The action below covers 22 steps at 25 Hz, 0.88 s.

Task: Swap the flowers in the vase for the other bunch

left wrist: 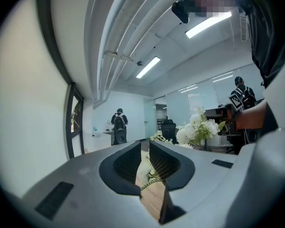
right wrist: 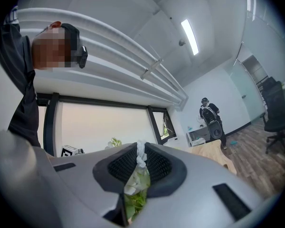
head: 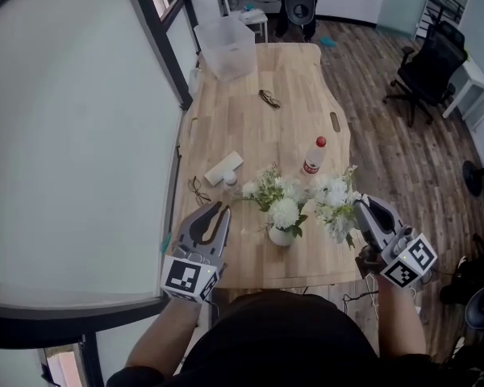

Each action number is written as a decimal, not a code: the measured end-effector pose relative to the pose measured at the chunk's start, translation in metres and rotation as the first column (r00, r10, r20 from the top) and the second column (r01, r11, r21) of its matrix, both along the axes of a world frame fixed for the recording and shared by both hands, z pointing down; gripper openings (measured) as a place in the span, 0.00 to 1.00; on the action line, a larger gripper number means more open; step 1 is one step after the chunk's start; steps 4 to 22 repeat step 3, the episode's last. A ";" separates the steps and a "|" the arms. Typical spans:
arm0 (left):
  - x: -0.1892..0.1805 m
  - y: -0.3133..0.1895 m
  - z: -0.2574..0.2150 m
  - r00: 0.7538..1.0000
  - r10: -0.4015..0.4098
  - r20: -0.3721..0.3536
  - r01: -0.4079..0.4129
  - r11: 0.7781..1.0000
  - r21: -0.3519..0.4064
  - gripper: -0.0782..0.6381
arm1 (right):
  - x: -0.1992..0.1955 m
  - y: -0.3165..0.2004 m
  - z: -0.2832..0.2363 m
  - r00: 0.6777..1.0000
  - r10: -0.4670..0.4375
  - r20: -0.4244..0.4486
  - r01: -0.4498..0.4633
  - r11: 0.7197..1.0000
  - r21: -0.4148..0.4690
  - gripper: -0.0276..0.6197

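Note:
A small white vase (head: 280, 235) stands near the table's front edge with a bunch of white flowers and green leaves (head: 274, 193) in it. Just right of it hangs a second white bunch (head: 335, 202), and my right gripper (head: 360, 209) is shut on it. In the right gripper view, white blooms and green leaves (right wrist: 134, 184) fill the gap between the jaws of that gripper (right wrist: 140, 152). My left gripper (head: 216, 210) is level, left of the vase and apart from it. Its jaws (left wrist: 145, 148) stand a narrow gap apart with nothing between them. The held bunch (left wrist: 199, 129) shows to its right.
The wooden table (head: 290, 127) carries a red-capped bottle (head: 312, 155) behind the flowers, a white block (head: 223, 168), dark cord (head: 198, 190), glasses (head: 269, 98) and a clear plastic box (head: 226, 47) at the far end. A window wall runs along the left. An office chair (head: 426, 67) stands right.

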<state>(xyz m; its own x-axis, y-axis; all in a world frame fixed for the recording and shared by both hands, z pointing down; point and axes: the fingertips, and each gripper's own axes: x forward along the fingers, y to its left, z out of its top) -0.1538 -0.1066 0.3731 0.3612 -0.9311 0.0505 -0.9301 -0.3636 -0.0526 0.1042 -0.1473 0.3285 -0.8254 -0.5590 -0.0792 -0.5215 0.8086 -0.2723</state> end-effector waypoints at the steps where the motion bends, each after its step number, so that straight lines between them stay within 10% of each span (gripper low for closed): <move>1: 0.000 0.000 0.000 1.000 -0.001 0.001 0.001 1.000 0.001 0.18 | 0.000 0.000 0.000 1.000 -0.002 0.000 0.002 1.000 0.001 0.14; 22: -0.001 -0.001 0.000 1.000 -0.002 0.002 0.002 1.000 0.003 0.18 | -0.002 -0.001 0.000 1.000 -0.006 0.001 0.006 1.000 0.004 0.14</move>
